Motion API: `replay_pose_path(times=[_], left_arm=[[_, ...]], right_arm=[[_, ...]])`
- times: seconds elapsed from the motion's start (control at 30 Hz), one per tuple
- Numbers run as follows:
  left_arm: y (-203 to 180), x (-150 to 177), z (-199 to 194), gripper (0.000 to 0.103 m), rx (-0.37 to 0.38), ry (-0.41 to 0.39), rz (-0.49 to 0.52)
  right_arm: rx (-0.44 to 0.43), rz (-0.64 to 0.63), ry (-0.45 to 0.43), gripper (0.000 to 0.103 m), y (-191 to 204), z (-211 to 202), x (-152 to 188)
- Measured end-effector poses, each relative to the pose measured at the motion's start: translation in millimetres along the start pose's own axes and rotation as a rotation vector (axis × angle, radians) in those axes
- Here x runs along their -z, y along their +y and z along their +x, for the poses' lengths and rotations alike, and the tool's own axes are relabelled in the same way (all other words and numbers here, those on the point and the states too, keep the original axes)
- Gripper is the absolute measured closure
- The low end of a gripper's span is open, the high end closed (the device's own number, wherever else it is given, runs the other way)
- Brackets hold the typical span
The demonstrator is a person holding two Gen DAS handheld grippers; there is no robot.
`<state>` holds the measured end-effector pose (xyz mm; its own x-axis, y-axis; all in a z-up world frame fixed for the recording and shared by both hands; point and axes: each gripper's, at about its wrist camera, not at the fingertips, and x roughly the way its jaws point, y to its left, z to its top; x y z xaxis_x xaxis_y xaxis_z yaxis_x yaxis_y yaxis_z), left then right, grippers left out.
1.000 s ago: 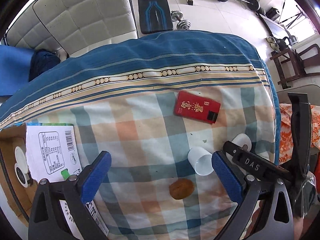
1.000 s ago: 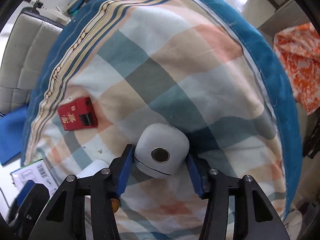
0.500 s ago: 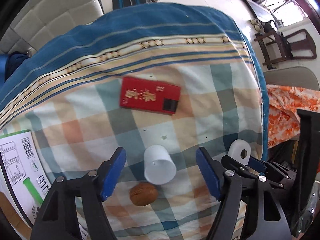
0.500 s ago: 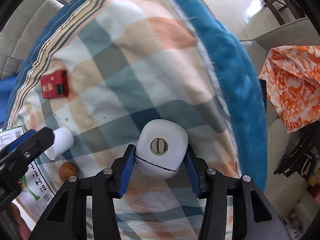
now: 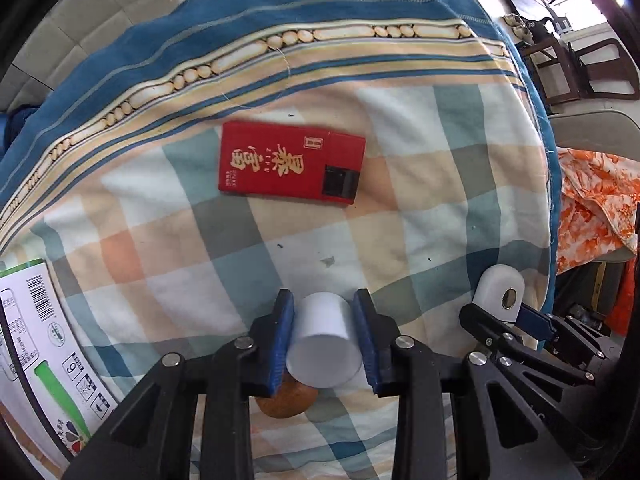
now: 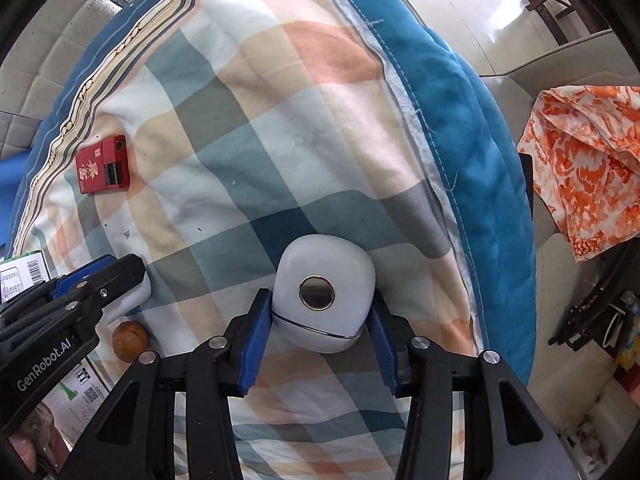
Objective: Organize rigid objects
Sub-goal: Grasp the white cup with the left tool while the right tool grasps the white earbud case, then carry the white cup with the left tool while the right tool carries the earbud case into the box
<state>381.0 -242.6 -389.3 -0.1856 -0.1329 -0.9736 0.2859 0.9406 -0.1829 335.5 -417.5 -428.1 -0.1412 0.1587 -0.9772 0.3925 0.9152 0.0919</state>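
Note:
My left gripper is shut on a small white cup lying on its side on the checked cloth. A brown nut lies just under it. A red box lies flat farther back. My right gripper is shut on a white rounded case with a round metal button, near the cloth's right edge. The case also shows in the left wrist view. The red box, the nut and the left gripper show in the right wrist view.
A printed cardboard box lies at the left edge of the cloth. The blue border of the cloth drops off to the right. An orange patterned cloth lies on a chair beyond it.
My left gripper moved forward and closed on the white cup. My right gripper still holds the white case and shifted slightly.

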Motion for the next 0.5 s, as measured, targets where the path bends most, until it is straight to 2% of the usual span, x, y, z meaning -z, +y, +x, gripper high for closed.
replay_pose_path(times=[0.27,0.3,0.37,0.5], left_arm=[[16,26,-38,0.075,0.021,-0.059,-0.011],[19,29,-44,0.075,0.017,-0.072,-0.014],[28,40,-57,0.075,0.014,-0.094,-0.021],[37,48,-63,0.075,0.014,-0.11,-0.036]], right_arm=[[-0.035,-0.038,-0.03,0.058,11,-22,16],[-0.036,-0.048,-0.033,0.061,15,-26,19],[-0.028,-0.071,-0.035,0.078,22,-30,24],[-0.01,-0.092,-0.048,0.079,33,-30,29]])
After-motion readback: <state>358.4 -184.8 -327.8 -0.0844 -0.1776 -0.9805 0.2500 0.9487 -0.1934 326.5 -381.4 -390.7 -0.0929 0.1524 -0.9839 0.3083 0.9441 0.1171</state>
